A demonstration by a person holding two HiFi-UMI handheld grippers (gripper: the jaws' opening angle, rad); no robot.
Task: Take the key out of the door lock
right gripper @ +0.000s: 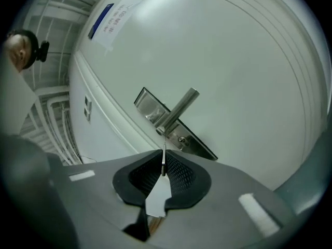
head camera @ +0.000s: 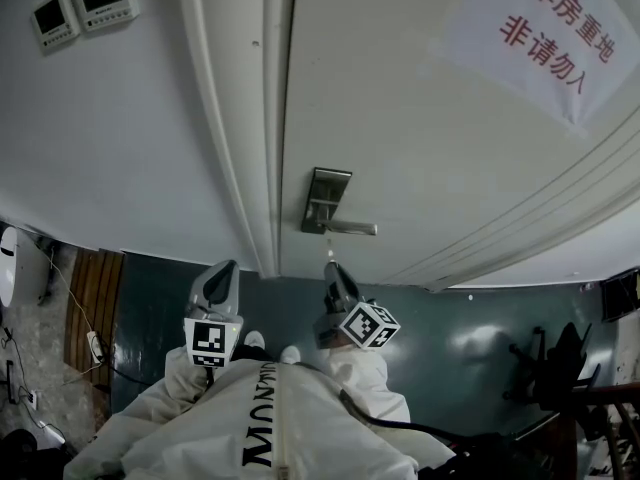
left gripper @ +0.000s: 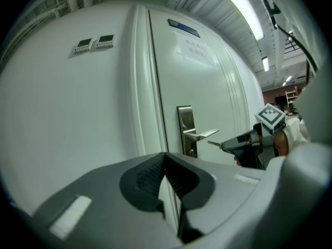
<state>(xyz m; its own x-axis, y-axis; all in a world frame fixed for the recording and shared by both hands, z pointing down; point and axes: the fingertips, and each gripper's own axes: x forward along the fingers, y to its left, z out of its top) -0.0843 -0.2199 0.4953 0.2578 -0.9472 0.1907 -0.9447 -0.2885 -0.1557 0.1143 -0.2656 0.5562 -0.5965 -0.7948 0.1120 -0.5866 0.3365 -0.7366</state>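
Between the pads of the right gripper [right gripper: 163,166] sits the key [right gripper: 164,150], a thin metal strip held edge-on, with the jaws clamped on it. Its blade juts forward past the gripper's tip and ends short of the door [head camera: 420,118], so the key is out of the lock. Just ahead of that tip is the steel lock plate [right gripper: 151,108] with its lever handle [right gripper: 181,108]. The round keyhole [right gripper: 181,139] lies on the plate beyond the blade, apart from it. In this view the plate and handle appear tilted.

From the left gripper view, the right gripper [left gripper: 224,146] reaches in from the right. The key [left gripper: 212,143] points towards the plate [left gripper: 185,118] just under the handle [left gripper: 205,134], with a clear gap before the keyhole [left gripper: 192,152]. The left gripper [left gripper: 166,173] has its jaws together with nothing between them, and it aims at the door frame to the left of the plate.

Seen from the head camera, the left gripper [head camera: 222,273] is beside the right one [head camera: 328,266], both below the handle [head camera: 350,228]. Well above and to the right of the grippers, a paper sign [head camera: 550,38] with red characters is fixed on the door. Two small control panels [head camera: 80,3] are on the wall far to their left.
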